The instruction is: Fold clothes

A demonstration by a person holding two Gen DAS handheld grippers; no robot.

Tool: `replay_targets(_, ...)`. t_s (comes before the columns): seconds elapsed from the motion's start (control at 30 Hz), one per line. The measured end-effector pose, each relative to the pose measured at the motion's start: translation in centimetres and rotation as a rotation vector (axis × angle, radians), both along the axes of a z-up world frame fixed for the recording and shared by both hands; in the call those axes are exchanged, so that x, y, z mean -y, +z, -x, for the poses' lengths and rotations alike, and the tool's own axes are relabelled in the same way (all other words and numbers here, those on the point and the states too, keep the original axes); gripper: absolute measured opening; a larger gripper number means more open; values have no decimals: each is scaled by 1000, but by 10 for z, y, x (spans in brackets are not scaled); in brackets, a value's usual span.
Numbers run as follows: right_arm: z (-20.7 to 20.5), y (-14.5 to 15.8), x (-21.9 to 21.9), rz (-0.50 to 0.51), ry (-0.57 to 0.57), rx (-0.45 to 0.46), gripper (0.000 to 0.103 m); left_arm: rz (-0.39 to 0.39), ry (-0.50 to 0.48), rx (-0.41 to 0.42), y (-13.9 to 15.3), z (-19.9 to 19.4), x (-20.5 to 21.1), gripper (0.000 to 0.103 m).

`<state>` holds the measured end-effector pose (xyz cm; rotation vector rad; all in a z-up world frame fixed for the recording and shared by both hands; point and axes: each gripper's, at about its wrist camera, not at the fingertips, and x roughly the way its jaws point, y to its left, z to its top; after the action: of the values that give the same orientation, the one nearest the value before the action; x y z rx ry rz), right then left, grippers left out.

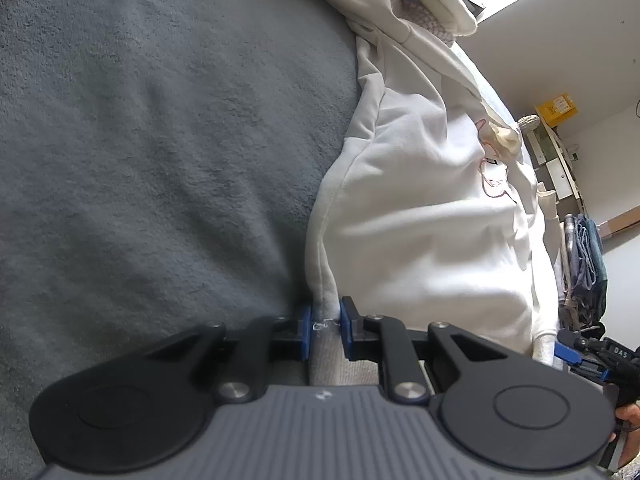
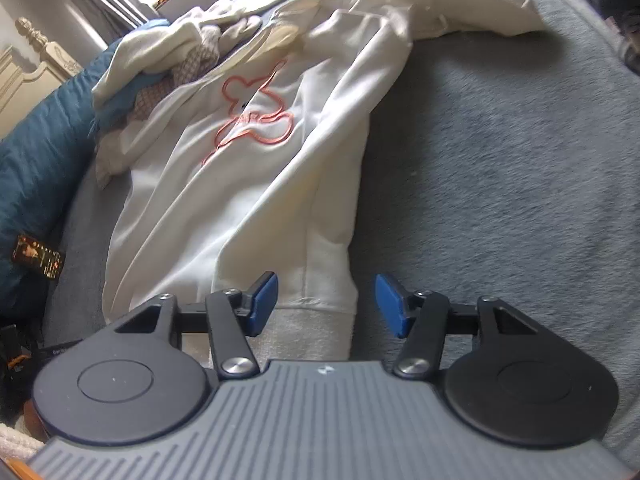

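White sweatshirt [image 2: 224, 184] with pink outline print, left hand-held gripper [image 1: 325, 326] pinching hem, right hand-held gripper [image 2: 326, 304] open astride hem

The left gripper [image 1: 325, 326] points steeply down, its blue pads clamped on a strip of ribbed hem with only a narrow gap between them. The right gripper [image 2: 326, 306], seen at four o'clock of the left, also angles down, jaws parted around a cuff without pressing it.
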<state>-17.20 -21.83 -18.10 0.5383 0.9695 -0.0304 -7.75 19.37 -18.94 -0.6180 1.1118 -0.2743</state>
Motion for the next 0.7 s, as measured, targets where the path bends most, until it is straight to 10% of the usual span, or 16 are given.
replay_targets(0.33, -13, -13, -9, 58, 57, -23, 4, 5, -4, 3, -3, -1, -12, 18)
replay_targets(0.7, 22, 16, 36, -44, -105, 84, 1, 91, -35, 31, 15, 8, -29, 10)
